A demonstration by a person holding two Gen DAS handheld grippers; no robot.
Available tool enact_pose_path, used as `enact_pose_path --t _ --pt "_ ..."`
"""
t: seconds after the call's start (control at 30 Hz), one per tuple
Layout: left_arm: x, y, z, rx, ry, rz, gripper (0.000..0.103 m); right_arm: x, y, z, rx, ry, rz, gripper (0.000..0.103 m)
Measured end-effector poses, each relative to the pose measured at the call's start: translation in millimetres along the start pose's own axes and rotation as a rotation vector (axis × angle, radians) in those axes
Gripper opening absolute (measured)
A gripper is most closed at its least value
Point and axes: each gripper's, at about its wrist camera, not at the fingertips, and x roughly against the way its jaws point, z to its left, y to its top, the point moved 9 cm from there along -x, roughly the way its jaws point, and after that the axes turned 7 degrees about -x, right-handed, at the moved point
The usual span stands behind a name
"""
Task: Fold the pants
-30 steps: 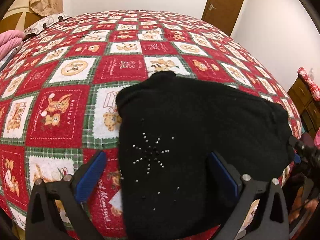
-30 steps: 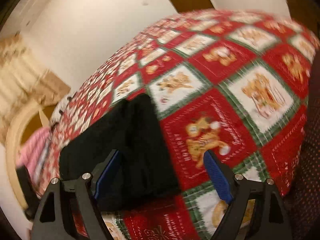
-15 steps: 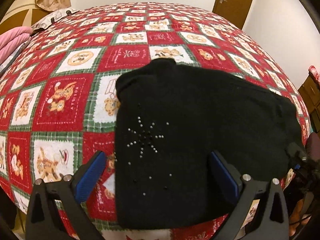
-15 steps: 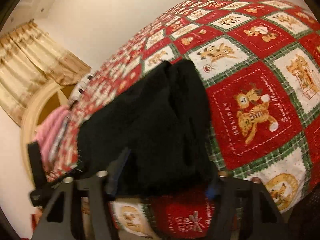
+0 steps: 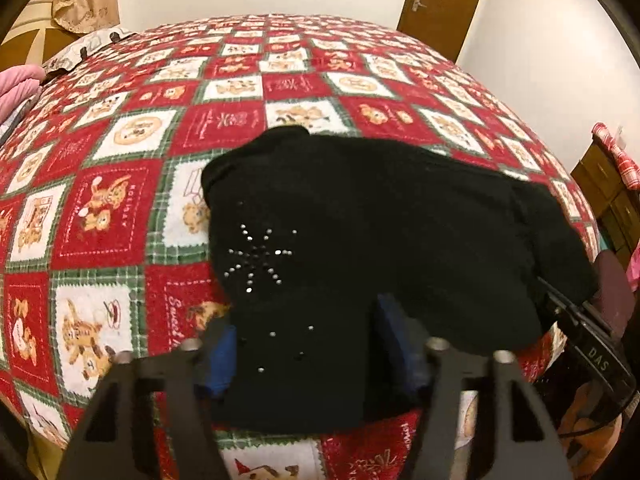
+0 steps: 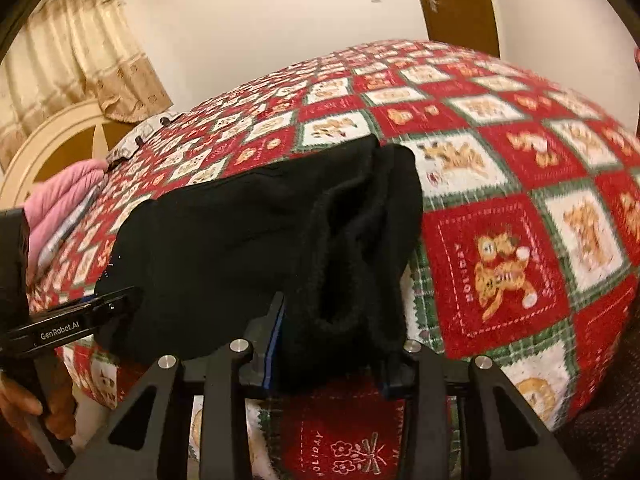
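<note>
The black pants lie folded across the near edge of a bed with a red, white and green patchwork quilt. A star of small studs marks their left part. My left gripper is closing on the near hem of the pants, fabric between its blue pads. The pants also show in the right wrist view, bunched at their right end. My right gripper is closing on that bunched end. The left gripper also shows at the left of the right wrist view.
A brown door stands behind the bed. Pink bedding and a curved headboard are at the left. A wooden dresser stands at the right. The bed's near edge runs just under both grippers.
Both grippers went from wide open to closing on the near edge of the pants. The right gripper swung left onto the bunched end.
</note>
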Motion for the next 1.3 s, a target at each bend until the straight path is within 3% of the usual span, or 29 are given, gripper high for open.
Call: enact_pose_path --t 0.1,0.2,0.3,0.37,0.4,0.43,0.5,0.53,0.6,0.77,0.87,0.93,0.97,1.03,1.1,1.17,1.27,1.3 --pt "1.5 1.3 5.8 0.055 -0.043 -0.016 0.050 1.5 -4.2 -6.6 -0.054 0.037 0.011 0.043" --pt "0.7 1.4 7.9 0.095 -0.065 -0.024 0.051 -5.7 -4.9 -14.5 -0.179 0.118 0.033 0.045" --pt "-1.3 1.1 2.9 0.124 -0.099 -0.034 0.074 -5.5 -6.7 -15.1 -0.182 0.129 0.042 0.045" --pt "-1.1 1.5 -0.6 0.111 -0.096 -0.035 0.076 -3.0 -6.7 -6.8 -0.097 0.073 0.025 0.042" --pt "-0.5 1.4 -0.5 0.111 -0.099 -0.036 0.073 -1.4 -7.1 -2.0 -0.051 0.046 0.012 0.040" --pt "1.1 1.4 3.6 0.136 -0.109 -0.044 0.062 0.2 -7.0 3.1 -0.001 0.013 -0.003 0.039" --pt "3.8 -0.2 21.0 0.242 -0.159 -0.049 0.045 0.9 -7.1 9.0 0.064 -0.032 -0.020 0.039" --pt "3.9 -0.7 27.3 0.285 -0.198 -0.047 0.041 0.3 -6.6 8.6 0.067 -0.036 -0.020 0.039" --pt "5.4 -2.9 39.0 0.341 -0.251 -0.050 0.039 -1.3 -6.5 4.7 0.033 -0.017 -0.010 0.039" --pt "12.8 -2.6 47.0 0.286 -0.192 -0.091 0.039 -3.6 -6.2 -4.2 -0.048 0.035 0.014 0.039" --pt "26.0 5.9 48.4 0.213 -0.099 -0.160 0.036 -3.1 -7.2 -1.3 -0.035 0.024 0.011 0.040" --pt "22.1 5.7 46.6 0.195 -0.099 -0.139 0.037 -3.4 -7.3 -2.5 -0.049 0.034 0.016 0.040" --pt "17.5 3.1 47.2 0.210 -0.116 -0.117 0.039 -3.7 -7.0 -3.6 -0.062 0.044 0.020 0.042" --pt "3.8 -4.0 43.5 0.258 -0.181 -0.060 0.071 -4.3 -7.3 -5.3 -0.080 0.054 0.022 0.042" --pt "5.3 -2.6 36.2 0.241 -0.200 -0.077 0.083 -3.2 -8.6 -5.5 -0.079 0.052 0.020 0.042" --pt "3.1 -2.2 24.0 0.193 -0.207 -0.060 0.088 -3.3 -8.8 -5.3 -0.080 0.051 0.019 0.042" --pt "0.9 -6.2 16.8 0.176 -0.217 -0.073 0.082 -3.2 -8.8 -4.1 -0.068 0.043 0.021 0.042" --pt "1.3 -7.2 19.9 0.183 -0.202 -0.078 0.061 -2.7 -8.8 -2.3 -0.049 0.032 0.020 0.041"
